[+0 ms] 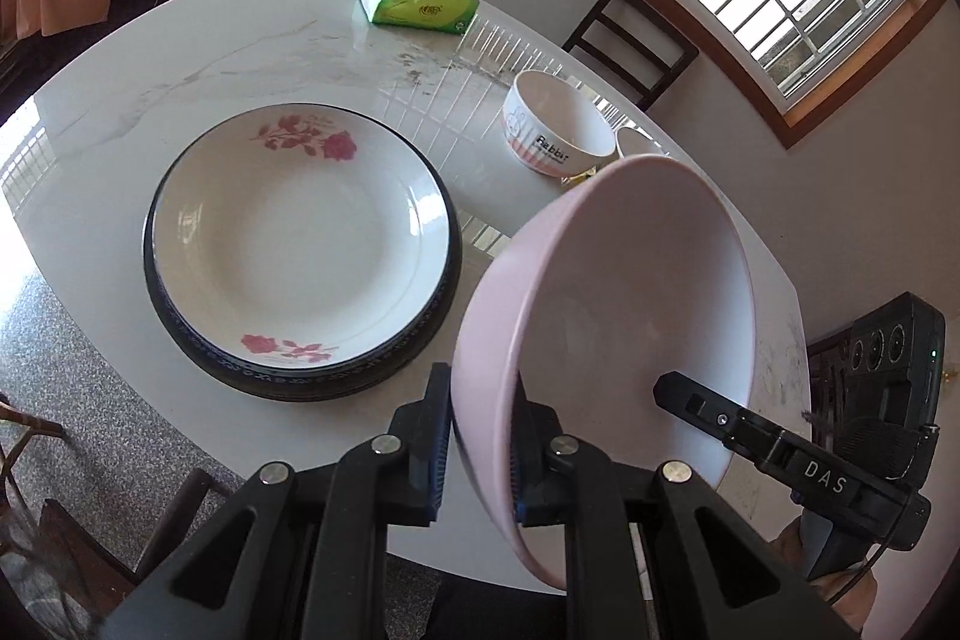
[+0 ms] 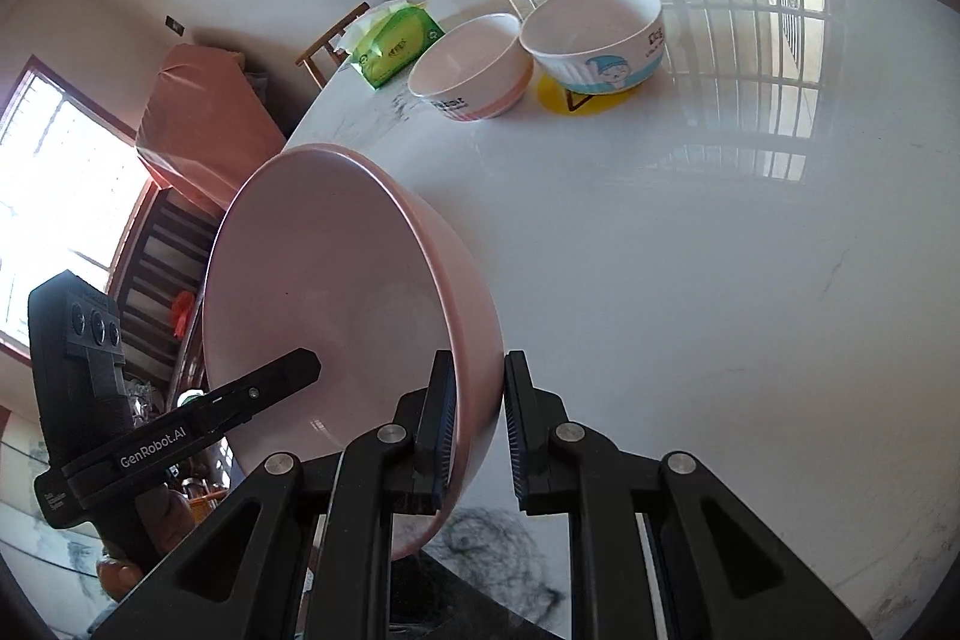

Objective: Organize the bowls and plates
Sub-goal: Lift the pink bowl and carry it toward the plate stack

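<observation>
The left claw (image 1: pixel 480 451) is built of matte black plastic arms joined by round silver bolts, with ribbed blue-edged pads (image 1: pixel 441 451) on the fingers. The right claw (image 2: pixel 480 430) is made alike. White lettering is printed on each: "DAS" on the right, "GenRobot.AI" on the left.

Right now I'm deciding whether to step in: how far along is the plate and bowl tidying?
Plates look done: the rose plate sits stacked on a dark-rimmed plate. In hand: the tilted pink bowl, its rim between the fingers of the left gripper and the right gripper. Left: the Rabbit bowl and cartoon bowl stand side by side, unstacked.
</observation>
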`<move>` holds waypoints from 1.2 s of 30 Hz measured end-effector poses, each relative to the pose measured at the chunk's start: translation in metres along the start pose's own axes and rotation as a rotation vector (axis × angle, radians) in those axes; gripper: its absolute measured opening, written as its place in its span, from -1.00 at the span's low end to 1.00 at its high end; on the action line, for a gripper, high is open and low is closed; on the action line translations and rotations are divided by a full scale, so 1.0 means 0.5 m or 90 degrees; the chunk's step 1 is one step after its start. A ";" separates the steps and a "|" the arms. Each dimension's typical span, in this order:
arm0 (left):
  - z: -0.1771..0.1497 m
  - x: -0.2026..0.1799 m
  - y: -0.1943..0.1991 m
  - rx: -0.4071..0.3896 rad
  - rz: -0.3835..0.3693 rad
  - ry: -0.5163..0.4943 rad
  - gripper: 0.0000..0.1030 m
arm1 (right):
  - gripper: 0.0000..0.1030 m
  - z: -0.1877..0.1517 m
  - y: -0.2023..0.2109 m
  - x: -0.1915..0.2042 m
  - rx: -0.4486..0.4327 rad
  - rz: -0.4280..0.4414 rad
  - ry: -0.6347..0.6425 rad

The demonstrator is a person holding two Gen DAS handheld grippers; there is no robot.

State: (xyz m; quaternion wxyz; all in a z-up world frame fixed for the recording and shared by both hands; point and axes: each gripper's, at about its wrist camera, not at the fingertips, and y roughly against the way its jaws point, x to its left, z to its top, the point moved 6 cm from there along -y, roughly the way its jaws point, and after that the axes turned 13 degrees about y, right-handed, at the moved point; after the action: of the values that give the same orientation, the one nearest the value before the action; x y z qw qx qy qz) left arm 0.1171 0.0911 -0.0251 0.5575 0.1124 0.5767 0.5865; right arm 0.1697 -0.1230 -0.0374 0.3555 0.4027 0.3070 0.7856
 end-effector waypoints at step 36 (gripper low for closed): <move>0.166 0.225 -0.016 -0.025 0.066 0.105 -0.69 | -0.73 0.164 -0.294 0.216 0.118 0.040 0.052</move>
State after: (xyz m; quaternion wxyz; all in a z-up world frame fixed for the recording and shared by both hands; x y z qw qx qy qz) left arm 0.1460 0.2228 -0.0635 0.4789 0.0823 0.6025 0.6332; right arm 0.2395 0.0622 -0.0657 0.2785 0.4108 0.3800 0.7805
